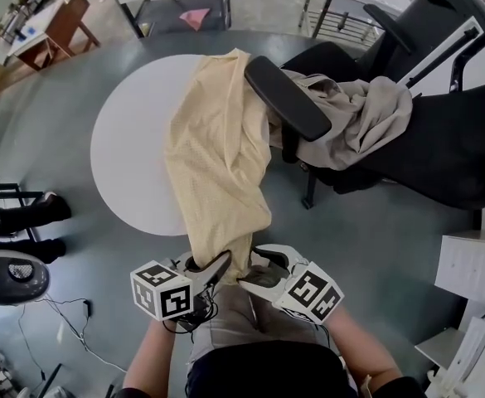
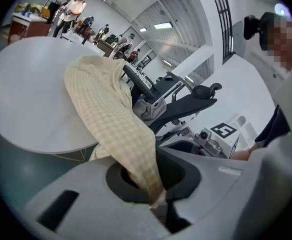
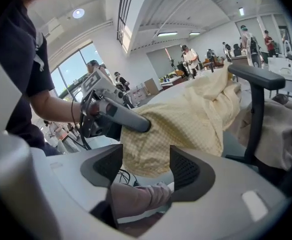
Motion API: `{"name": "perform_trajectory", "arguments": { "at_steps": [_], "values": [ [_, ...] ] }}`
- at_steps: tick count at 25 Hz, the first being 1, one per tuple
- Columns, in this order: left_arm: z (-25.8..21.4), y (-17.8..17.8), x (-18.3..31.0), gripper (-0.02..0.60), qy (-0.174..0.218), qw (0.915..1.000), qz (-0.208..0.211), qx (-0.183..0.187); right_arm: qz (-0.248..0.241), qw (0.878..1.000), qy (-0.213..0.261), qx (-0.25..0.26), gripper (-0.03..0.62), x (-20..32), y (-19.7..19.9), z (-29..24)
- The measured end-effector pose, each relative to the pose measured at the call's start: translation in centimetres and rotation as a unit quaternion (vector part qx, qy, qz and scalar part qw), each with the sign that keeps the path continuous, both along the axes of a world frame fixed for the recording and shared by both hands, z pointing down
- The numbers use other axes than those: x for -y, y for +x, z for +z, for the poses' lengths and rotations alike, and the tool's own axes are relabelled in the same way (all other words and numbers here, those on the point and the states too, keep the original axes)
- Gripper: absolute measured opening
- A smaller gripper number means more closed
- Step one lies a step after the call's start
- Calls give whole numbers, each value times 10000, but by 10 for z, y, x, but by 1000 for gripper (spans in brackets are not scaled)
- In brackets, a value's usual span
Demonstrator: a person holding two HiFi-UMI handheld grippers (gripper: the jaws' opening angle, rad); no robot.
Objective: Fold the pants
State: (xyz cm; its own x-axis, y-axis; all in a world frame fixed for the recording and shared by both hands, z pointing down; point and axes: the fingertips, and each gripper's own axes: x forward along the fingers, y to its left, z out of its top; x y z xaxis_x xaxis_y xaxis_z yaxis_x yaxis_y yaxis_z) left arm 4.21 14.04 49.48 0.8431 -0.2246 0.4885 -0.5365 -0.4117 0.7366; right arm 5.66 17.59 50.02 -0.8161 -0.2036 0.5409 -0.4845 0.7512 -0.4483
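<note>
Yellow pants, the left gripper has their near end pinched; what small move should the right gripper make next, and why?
Probably ease the right gripper forward and close on the pants beside the left gripper: its jaws stand open just short of the cloth, so only one side is held.

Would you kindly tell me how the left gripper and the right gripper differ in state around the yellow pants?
The left gripper is shut on the yellow pants; the right gripper is open and grips nothing. Cloth runs out of the left gripper's jaws, but only hangs loose before the right gripper's jaws. Both sit side by side at the pants' hanging end.
</note>
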Motion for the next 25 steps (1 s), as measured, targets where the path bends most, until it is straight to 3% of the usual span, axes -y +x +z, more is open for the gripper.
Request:
{"name": "perform_trajectory", "arguments": {
  "at_steps": [4,9,14,16,18,25],
  "values": [
    [-17,5,8,20,-195,9996,-31,196,-359,9990,269,60,329,-5,-13,-12],
    [-45,11,21,21,-56,9996,-190,192,-419,9974,541,232,351,3,-23,-33],
    [-59,10,35,21,-701,9940,-814,-202,-522,9935,1011,-80,364,11,-29,-39],
    [-63,12,40,21,-994,9878,-1082,-519,-428,9906,1255,-349,348,18,-30,-38],
    [-65,12,43,21,-1042,9852,-1183,-667,-315,9877,1428,-562,292,24,-31,-36],
    [-59,4,40,31,-60,9987,-433,261,-380,9899,1283,-461,128,26,-26,-42]
  ]
}}
